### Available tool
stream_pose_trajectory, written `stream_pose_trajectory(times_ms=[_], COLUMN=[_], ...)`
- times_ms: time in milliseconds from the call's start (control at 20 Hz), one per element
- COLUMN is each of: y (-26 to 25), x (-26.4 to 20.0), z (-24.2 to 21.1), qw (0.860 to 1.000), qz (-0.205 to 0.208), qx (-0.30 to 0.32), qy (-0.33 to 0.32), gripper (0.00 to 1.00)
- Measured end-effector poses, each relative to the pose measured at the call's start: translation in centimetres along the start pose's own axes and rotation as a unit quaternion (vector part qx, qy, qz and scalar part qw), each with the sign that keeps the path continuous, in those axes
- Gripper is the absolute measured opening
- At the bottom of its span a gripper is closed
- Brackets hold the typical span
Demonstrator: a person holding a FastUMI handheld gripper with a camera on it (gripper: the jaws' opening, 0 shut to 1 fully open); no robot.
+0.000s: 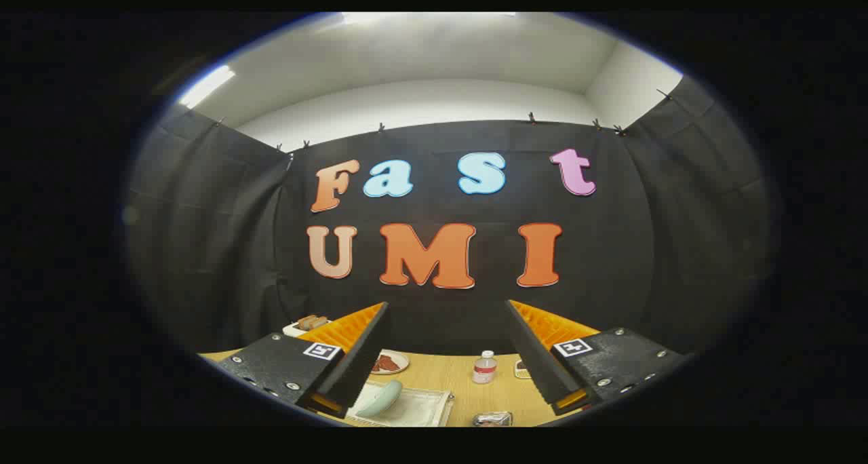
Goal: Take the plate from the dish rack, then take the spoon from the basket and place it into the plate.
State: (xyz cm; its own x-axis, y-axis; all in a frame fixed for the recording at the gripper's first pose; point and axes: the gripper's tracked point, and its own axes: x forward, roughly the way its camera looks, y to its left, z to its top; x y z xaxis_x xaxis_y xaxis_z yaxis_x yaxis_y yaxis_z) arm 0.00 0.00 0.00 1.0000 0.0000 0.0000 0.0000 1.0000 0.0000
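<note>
My gripper (447, 305) is held high and open, its two fingers wide apart with nothing between them. Low between the fingers lies the wooden table (441, 376). A pale blue-green curved object (384, 396), possibly the plate, rests tilted on a white ribbed tray or rack (417, 410) close to the left finger. I cannot make out a spoon or a basket. The fingers hide the table's left and right parts.
A small dish with red food (391, 362) sits beyond the tray. A small clear bottle (485, 367) stands mid-table. A shiny object (493, 418) lies nearest me. A white holder with brown pieces (308, 323) shows past the left finger.
</note>
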Motion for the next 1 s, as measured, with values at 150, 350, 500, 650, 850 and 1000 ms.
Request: stream_pose_trajectory(times_ms=[150, 350, 500, 650, 850, 1000], y=[0.0, 0.2, 0.4, 0.8, 1.3, 1.5], x=[-0.1, 0.4, 0.6, 1.0, 1.5, 2.0], z=[0.3, 0.3, 0.7, 0.8, -0.1, -1.8], qw=[1.0, 1.0, 1.0, 1.0, 1.0, 0.999], qz=[0.001, 0.001, 0.002, 0.007, 0.014, 0.019], qx=[0.004, 0.007, 0.005, 0.006, 0.009, 0.024], qy=[-0.001, 0.002, 0.0, -0.004, 0.01, 0.043], gripper=[0.98, 0.98, 0.98, 0.98, 0.98, 0.98])
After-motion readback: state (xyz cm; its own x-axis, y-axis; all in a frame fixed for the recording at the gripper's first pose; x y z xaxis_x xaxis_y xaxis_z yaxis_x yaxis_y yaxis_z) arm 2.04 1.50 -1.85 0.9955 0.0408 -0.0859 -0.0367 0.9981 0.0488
